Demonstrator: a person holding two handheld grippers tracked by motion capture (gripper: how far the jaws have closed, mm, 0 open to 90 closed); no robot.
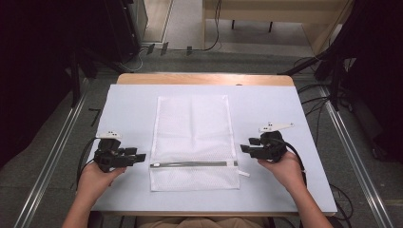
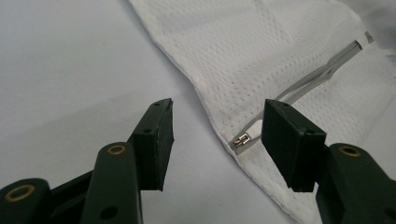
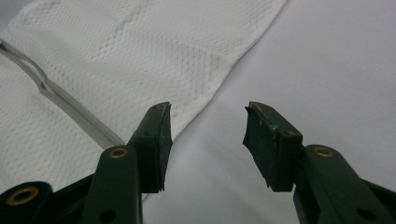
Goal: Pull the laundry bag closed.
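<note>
A white mesh laundry bag (image 1: 192, 137) lies flat in the middle of the table, its grey zipper (image 1: 192, 164) running across near the front. My left gripper (image 1: 139, 157) rests just left of the bag, open and empty, pointing at the zipper's left end. In the left gripper view the bag (image 2: 261, 51) fills the upper right, and the zipper's metal end (image 2: 242, 139) lies between the open jaws of my left gripper (image 2: 217, 126). My right gripper (image 1: 244, 148) sits to the right of the bag, open and empty. In the right gripper view, my right gripper (image 3: 208, 128) faces the bag's edge (image 3: 140, 60).
A white sheet (image 1: 128, 102) covers the wooden table (image 1: 204, 79). A small white pull tab (image 1: 243, 173) sticks out at the zipper's right end. Cables trail on the floor behind and to the right. Bare sheet lies on both sides of the bag.
</note>
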